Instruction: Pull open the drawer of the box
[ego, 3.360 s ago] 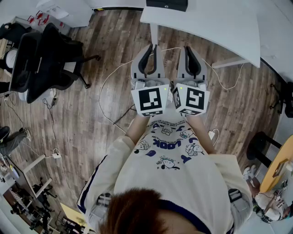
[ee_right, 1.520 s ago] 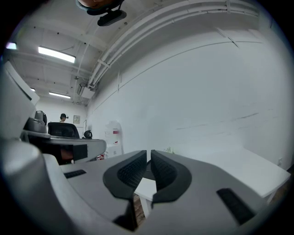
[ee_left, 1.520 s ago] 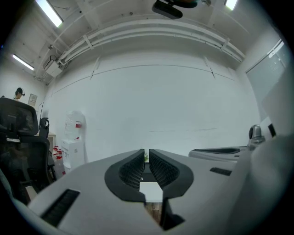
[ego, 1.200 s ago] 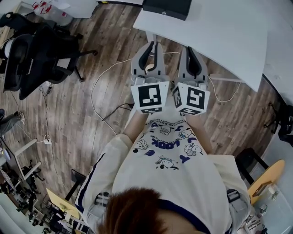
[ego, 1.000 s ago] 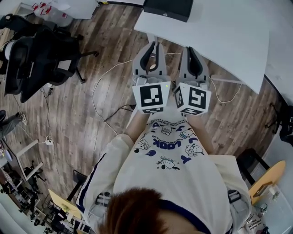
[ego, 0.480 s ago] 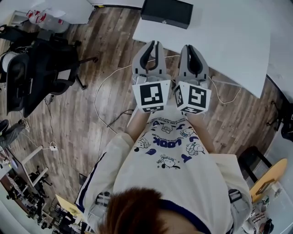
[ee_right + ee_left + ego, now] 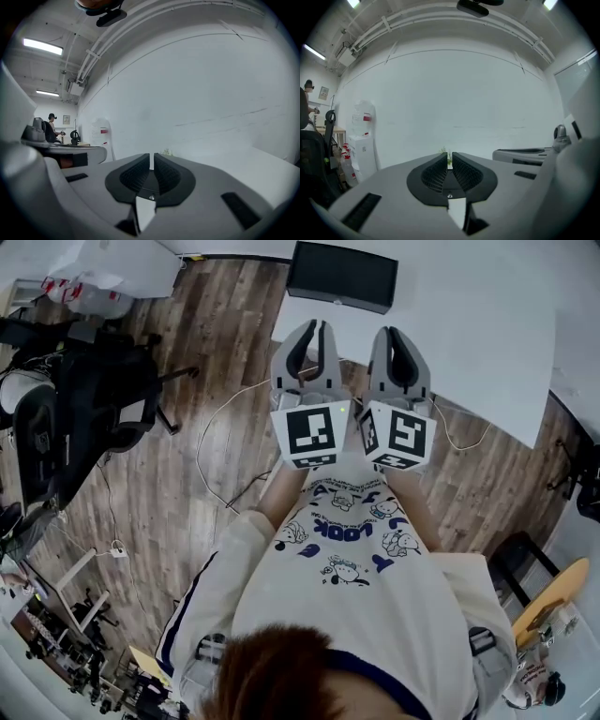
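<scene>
A black box (image 7: 341, 277) stands at the near edge of a white table (image 7: 459, 324), at the top of the head view; I cannot make out its drawer from here. My left gripper (image 7: 315, 327) and right gripper (image 7: 389, 333) are held side by side in front of the person's chest, short of the box and apart from it. Both are shut with nothing between the jaws. In the left gripper view the shut left gripper (image 7: 449, 157) points at a bare white wall. The right gripper view shows the right gripper (image 7: 152, 159) likewise shut and facing a wall. The box shows in neither gripper view.
Black office chairs (image 7: 84, 399) stand on the wooden floor at the left. Cables (image 7: 225, 418) trail across the floor below the grippers. A dark stool (image 7: 525, 554) and a yellow chair (image 7: 555, 594) are at the right. White cabinets (image 7: 358, 150) stand by the wall.
The black box has come further into view at the top, and the table has drawn nearer. Both grippers stay side by side and shut.
</scene>
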`<state>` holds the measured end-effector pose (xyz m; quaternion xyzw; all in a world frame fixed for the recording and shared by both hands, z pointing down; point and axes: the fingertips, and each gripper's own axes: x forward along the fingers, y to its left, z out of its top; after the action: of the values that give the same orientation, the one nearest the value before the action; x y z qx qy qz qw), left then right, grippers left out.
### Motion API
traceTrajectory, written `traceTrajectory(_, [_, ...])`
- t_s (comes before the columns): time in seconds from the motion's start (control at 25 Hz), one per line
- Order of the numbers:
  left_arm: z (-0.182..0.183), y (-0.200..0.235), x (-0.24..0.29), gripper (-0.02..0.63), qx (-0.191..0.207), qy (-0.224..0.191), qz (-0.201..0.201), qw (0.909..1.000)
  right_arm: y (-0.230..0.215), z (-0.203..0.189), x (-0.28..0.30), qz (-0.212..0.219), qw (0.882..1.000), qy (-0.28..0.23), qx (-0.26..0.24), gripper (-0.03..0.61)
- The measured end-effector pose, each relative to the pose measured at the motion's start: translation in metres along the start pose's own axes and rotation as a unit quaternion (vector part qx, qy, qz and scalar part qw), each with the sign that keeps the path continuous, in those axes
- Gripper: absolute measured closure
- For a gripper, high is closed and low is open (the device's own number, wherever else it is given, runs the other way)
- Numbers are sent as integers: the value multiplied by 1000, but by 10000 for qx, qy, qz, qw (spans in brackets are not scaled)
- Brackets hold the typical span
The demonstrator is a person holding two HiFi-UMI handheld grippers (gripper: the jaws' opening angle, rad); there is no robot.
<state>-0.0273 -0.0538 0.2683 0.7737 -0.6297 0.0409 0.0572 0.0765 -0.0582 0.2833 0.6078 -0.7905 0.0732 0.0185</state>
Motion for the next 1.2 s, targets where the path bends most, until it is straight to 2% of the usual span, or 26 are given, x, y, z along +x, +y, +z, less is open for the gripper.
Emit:
traceTrajectory(0.6, [-19,23,77,572,-46,432,-395,9983,-13,-13,74,-342,9989,282,167,534])
traceTrajectory(1.0, [-50,22,97,572,-84,816,-615,9947,-27,-35,88,-597,9967,512,222,532])
traceTrajectory(1.2, [-63,15,103,572,-140,929,-690,9932,-33,-50,89,-579,9954,703,295,534])
